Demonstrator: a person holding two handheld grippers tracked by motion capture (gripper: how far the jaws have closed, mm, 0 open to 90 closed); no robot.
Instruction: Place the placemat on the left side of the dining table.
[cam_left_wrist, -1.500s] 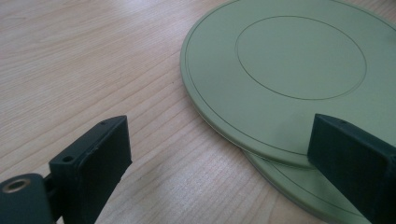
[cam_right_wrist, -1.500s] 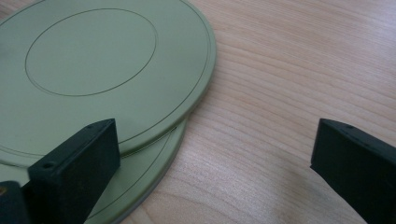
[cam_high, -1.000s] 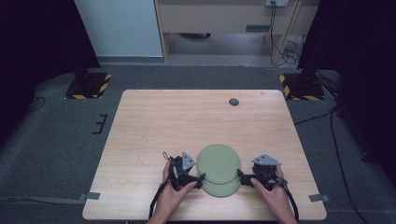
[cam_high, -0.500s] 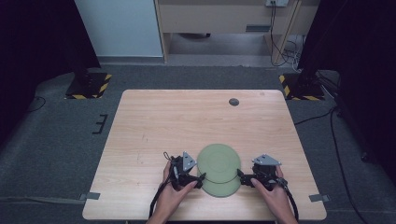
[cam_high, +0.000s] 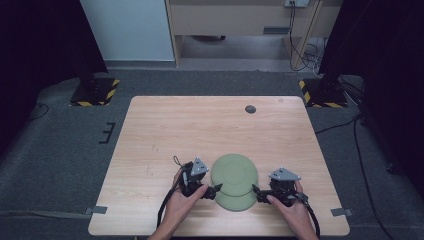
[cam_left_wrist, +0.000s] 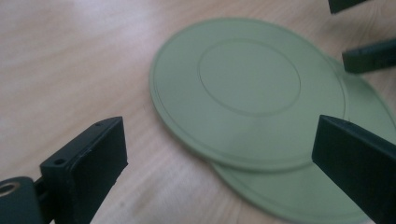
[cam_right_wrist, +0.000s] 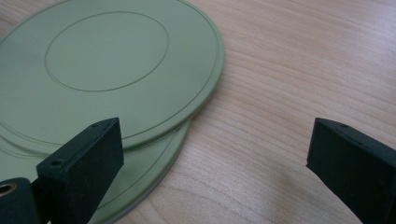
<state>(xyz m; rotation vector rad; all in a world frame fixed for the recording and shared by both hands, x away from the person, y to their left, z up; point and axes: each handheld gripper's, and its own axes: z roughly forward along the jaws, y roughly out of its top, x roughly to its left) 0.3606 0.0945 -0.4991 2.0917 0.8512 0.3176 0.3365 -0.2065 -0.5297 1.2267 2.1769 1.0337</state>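
Barely anything has moved over the last second: both hands sit at the same spots at the near edge of the table (cam_high: 150, 130), and the two green plates look unshifted. Upper plate (cam_high: 234, 173) lies offset on the lower plate (cam_high: 236, 201), overlapping most of it, the lower one poking out toward the person. Left gripper (cam_high: 214, 191) sits just beside the left rim of the stack, right gripper (cam_high: 256, 193) just beside the right rim, tips pointing inward at each other across the plates. Left gripper view: jaws spread wide, nothing between them but table and the plate edges, the upper plate (cam_left_wrist: 247, 88) ahead and the lower plate (cam_left_wrist: 308, 196) partly under the right jaw. Right gripper view: jaws also wide apart and empty, the upper plate (cam_right_wrist: 107, 70) ahead-left, the lower plate (cam_right_wrist: 154, 163) peeking out beneath it; the left jaw hovers over the rims, touching or not I cannot tell. Small dark disc (cam_high: 250, 109) far off near the back edge, not involved. Judgement: a pause at the pre-grasp stage, neither plate is held yet; next step is likely closing on a rim to separate or align the stack.
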